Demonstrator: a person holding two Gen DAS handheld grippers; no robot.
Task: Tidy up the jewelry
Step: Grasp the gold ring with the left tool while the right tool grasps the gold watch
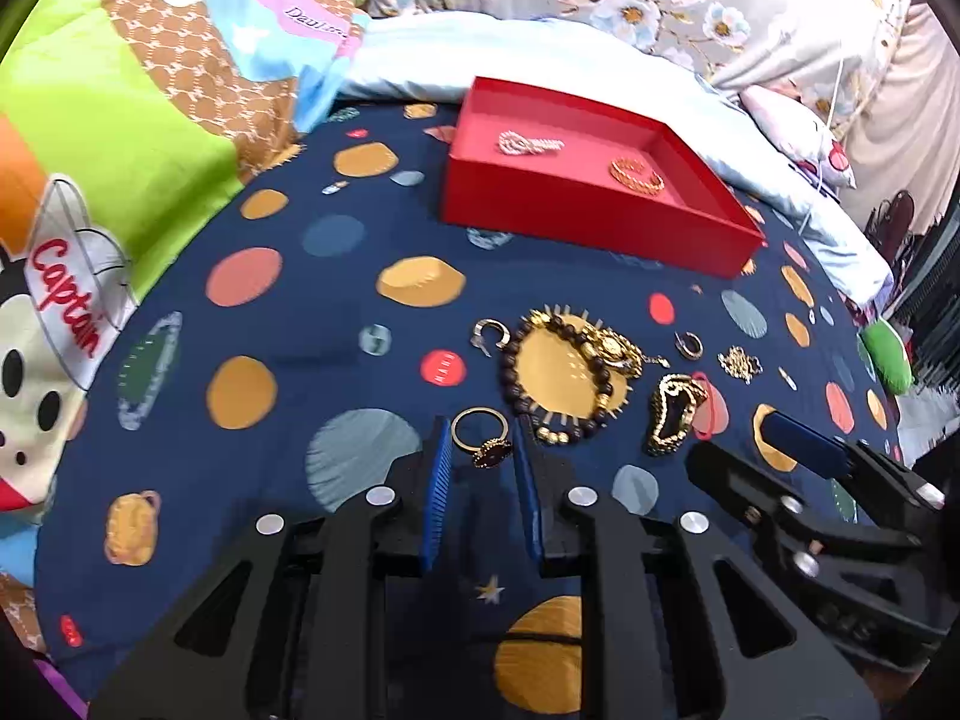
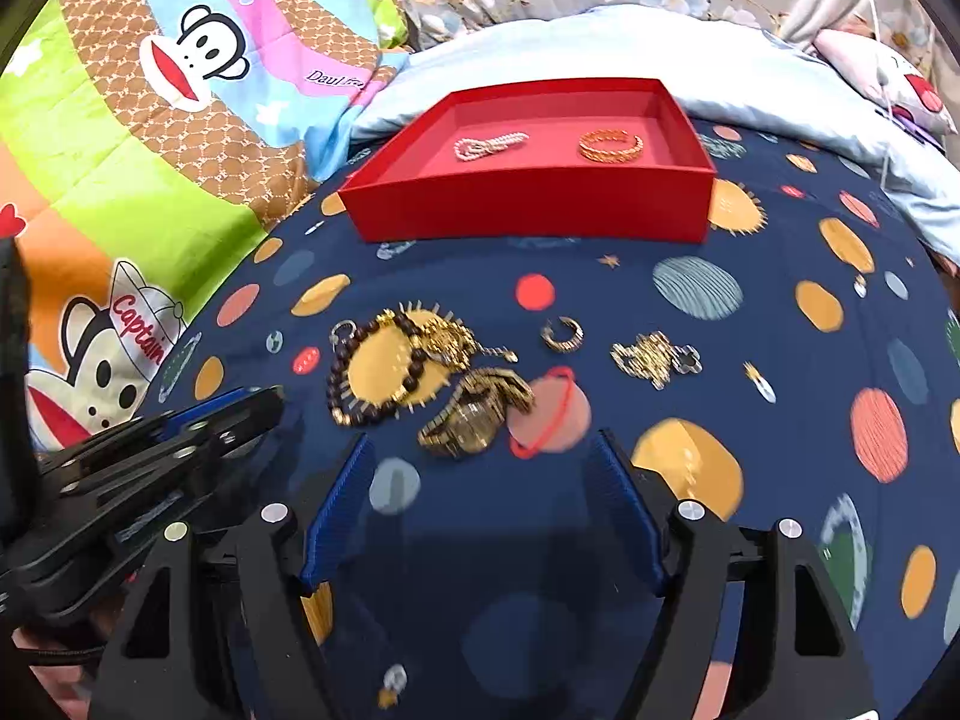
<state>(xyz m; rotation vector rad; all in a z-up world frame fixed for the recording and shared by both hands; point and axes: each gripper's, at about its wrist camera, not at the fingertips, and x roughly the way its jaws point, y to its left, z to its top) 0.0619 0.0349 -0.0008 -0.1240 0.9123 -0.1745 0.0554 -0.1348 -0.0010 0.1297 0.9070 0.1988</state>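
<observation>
My left gripper [image 1: 482, 427] hangs low over the navy planet-print sheet. A gold ring [image 1: 480, 441] with a dark flower lies flat between its blue pads, which stand narrowly apart and do not visibly press it. My right gripper [image 2: 480, 438] is open wide, and a broad gold bracelet [image 2: 474, 414] lies just beyond its tips. It also shows in the left wrist view, where the right gripper [image 1: 798, 438] is at the right. The red tray [image 2: 528, 210] behind holds a pearl piece [image 2: 489, 146] and a gold bangle [image 2: 611, 145].
Loose on the sheet lie a dark bead bracelet [image 1: 510, 360], a gold pendant piece [image 1: 612, 348], two hoop earrings [image 1: 492, 333] [image 2: 563, 334] and a gold chain cluster [image 2: 651, 357]. A cartoon quilt [image 1: 120, 120] borders the left, and a pale blue pillow [image 2: 600, 42] lies behind the tray.
</observation>
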